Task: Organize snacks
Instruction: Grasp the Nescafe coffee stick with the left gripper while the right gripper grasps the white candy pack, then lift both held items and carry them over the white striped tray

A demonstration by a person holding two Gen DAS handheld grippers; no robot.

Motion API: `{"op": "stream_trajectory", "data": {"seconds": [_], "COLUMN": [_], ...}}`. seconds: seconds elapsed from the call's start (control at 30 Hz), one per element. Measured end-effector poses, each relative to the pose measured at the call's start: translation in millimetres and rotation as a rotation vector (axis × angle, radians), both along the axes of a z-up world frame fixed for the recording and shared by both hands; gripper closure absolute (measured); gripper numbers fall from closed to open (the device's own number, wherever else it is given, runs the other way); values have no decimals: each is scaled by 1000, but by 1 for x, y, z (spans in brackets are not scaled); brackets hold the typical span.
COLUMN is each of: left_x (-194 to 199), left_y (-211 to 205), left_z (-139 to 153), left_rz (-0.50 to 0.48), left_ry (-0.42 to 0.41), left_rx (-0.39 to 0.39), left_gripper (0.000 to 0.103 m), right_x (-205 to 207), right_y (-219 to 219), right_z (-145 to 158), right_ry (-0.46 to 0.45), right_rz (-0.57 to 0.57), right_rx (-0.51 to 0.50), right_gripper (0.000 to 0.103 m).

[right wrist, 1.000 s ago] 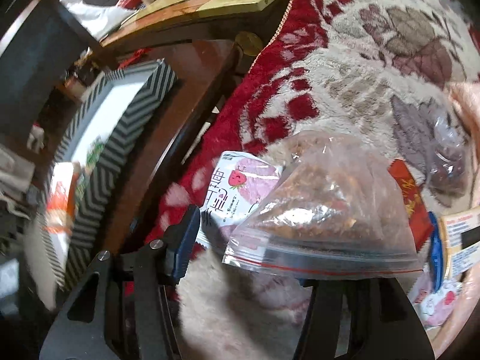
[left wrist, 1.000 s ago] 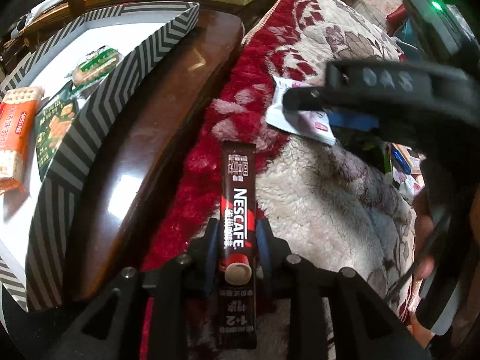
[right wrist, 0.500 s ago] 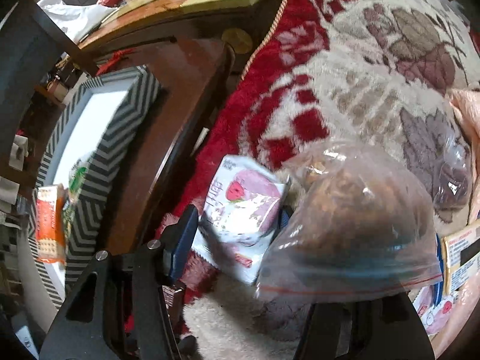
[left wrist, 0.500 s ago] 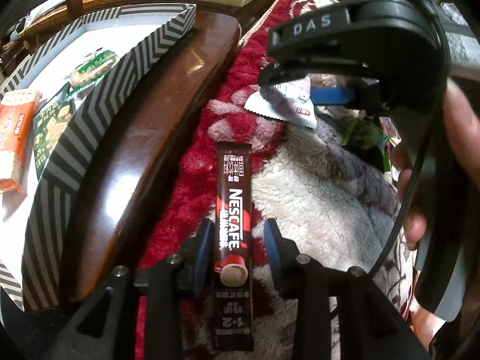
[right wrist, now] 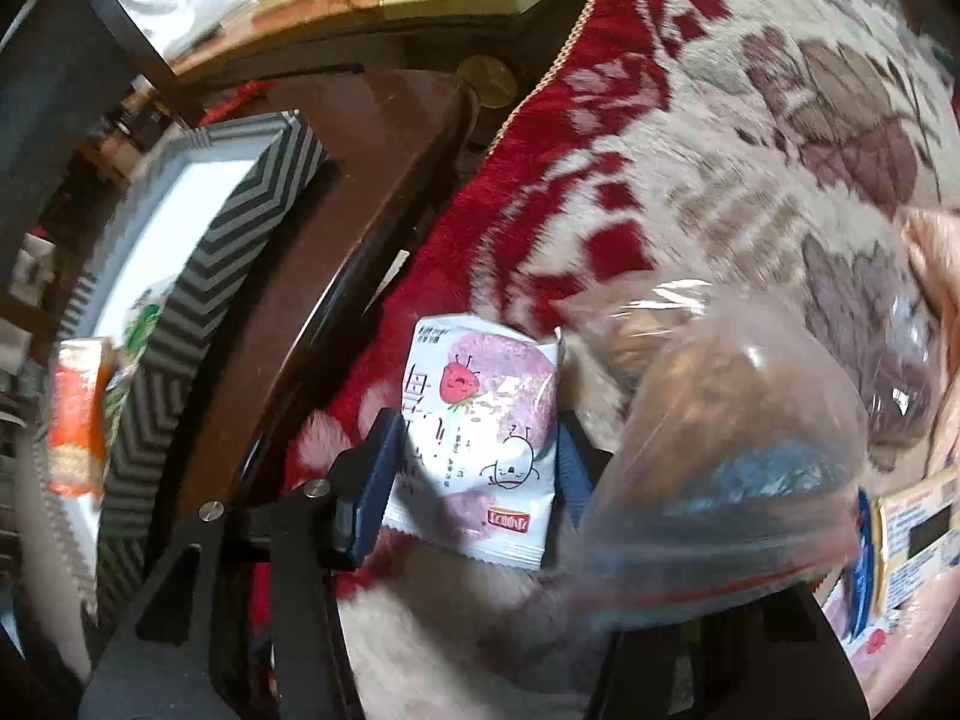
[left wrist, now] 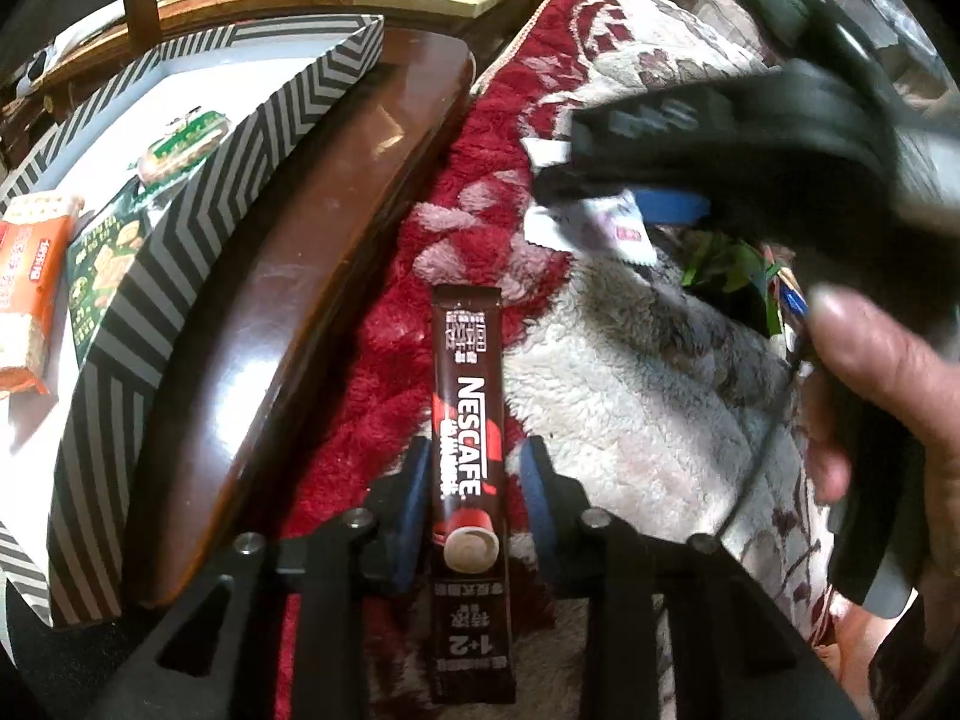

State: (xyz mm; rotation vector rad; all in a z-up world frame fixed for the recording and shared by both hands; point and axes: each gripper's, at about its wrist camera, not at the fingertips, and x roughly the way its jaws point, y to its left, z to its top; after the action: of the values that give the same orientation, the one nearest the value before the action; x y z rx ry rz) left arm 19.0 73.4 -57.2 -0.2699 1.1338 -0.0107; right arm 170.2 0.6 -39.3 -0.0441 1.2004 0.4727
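The left hand-held gripper (left wrist: 471, 480) straddles a coffee stick (left wrist: 470, 420) lying on the red-and-cream blanket (left wrist: 630, 420), its 2 fingers spread, a gap either side; the right hand-held gripper (right wrist: 474, 462) pinches a white strawberry snack packet (right wrist: 480, 438) between its blue pads — a clear bag (right wrist: 720, 468) touches it; the striped box (left wrist: 198, 192) sits left, holding biscuits (left wrist: 27, 288).

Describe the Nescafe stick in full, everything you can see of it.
The Nescafe stick is a long, narrow, glossy dark brown sachet with white NESCAFE lettering, red accents, a pictured coffee cup and "1+2" printed near its closer end. It looks sealed and flat. It lies lengthwise on the red and cream plush blanket, pointing away from the camera, between the blue-padded fingers of the left gripper. Small gaps show on both sides, so the pads do not seem to touch it.
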Motion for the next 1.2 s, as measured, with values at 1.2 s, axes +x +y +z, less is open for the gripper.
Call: {"op": "stream_trajectory", "data": {"seconds": [1.2], "left_x": [-10], "left_y": [13], "left_z": [4], "left_rz": [19], "left_ry": [6], "left_rx": [-47], "left_gripper": [77], "right_x": [4], "right_y": [21], "right_z": [15], "right_ry": [-103], "right_rz": [64], "right_rx": [-141], "right_gripper": [51]}}
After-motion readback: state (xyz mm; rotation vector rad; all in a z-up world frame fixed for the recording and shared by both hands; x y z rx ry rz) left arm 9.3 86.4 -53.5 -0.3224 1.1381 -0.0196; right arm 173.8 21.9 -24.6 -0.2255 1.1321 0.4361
